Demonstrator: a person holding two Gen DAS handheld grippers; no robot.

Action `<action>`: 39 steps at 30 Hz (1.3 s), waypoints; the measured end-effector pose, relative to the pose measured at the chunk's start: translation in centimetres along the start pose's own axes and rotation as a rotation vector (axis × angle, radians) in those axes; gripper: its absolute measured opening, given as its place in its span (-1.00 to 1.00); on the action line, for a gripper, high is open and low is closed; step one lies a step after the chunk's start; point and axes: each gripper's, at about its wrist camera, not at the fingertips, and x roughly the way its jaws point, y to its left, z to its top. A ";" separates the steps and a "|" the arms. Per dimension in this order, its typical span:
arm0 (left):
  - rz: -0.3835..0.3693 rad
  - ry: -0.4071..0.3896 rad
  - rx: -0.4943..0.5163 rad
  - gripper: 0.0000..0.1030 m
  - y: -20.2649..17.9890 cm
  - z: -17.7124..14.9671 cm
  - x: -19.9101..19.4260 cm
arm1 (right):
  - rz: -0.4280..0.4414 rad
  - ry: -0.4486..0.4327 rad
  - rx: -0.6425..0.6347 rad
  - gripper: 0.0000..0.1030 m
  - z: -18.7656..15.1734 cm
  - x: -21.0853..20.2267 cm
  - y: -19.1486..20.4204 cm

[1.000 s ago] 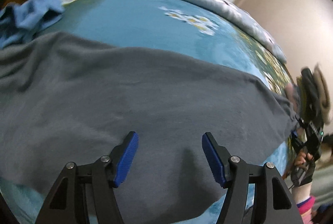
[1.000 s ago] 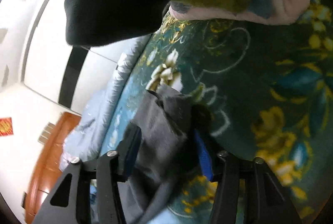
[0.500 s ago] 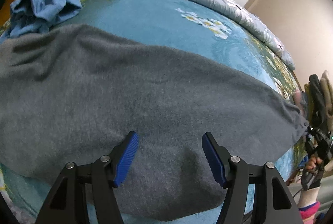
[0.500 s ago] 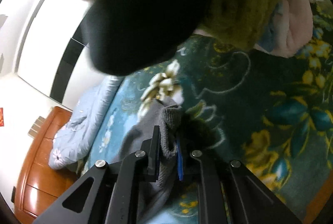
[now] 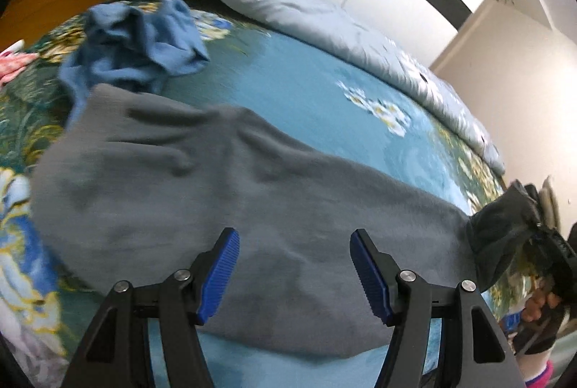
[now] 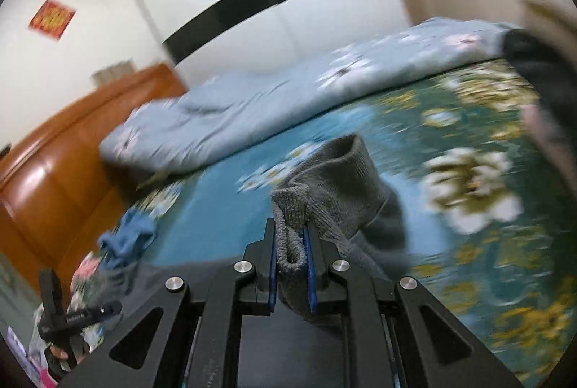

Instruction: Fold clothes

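A grey knit garment [image 5: 223,200] lies spread across the blue flowered bed sheet [image 5: 295,88]. My left gripper [image 5: 294,270] hovers just above its near part, jaws open, nothing between the blue pads. My right gripper [image 6: 292,249] is shut on the garment's ribbed end [image 6: 339,178], which it holds lifted off the bed. In the left wrist view that lifted end [image 5: 501,225] shows at the right edge, bunched at the right gripper [image 5: 541,236] in a hand.
A crumpled blue garment [image 5: 140,41] lies beyond the grey one's far left end. A pale blue quilt [image 5: 306,5] runs along the bed's far side, by a wooden headboard [image 6: 61,164]. Stacked dark and pink clothes [image 6: 541,77] sit at the right.
My right gripper closed on the grey garment's ribbed end, rolled upright and rose with it. The left gripper drew back and up, bringing the blue garment and quilt more into view.
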 end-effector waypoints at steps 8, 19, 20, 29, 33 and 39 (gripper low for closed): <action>0.030 -0.071 -0.106 0.32 5.5 -0.1 -2.8 | 0.119 0.161 -0.193 -0.75 -4.3 6.9 8.6; 0.002 -0.083 -0.174 0.32 8.2 -0.7 -3.8 | 0.117 0.404 -0.310 -0.50 -11.3 12.7 12.8; 0.005 -0.089 -0.171 0.32 8.1 -0.6 -4.0 | 0.142 0.411 -0.311 -0.43 -11.3 12.5 13.0; 0.057 -0.143 -0.270 0.32 9.9 -0.6 -6.0 | 0.140 0.351 -0.129 -0.08 -10.0 10.9 8.3; 0.127 -0.151 -0.299 0.32 10.8 -0.9 -7.0 | 0.163 0.416 -0.034 -0.08 -11.3 12.0 5.9; 0.084 -0.093 -0.416 0.36 13.3 -2.0 -5.7 | 0.262 0.296 0.043 0.04 -10.3 9.0 3.8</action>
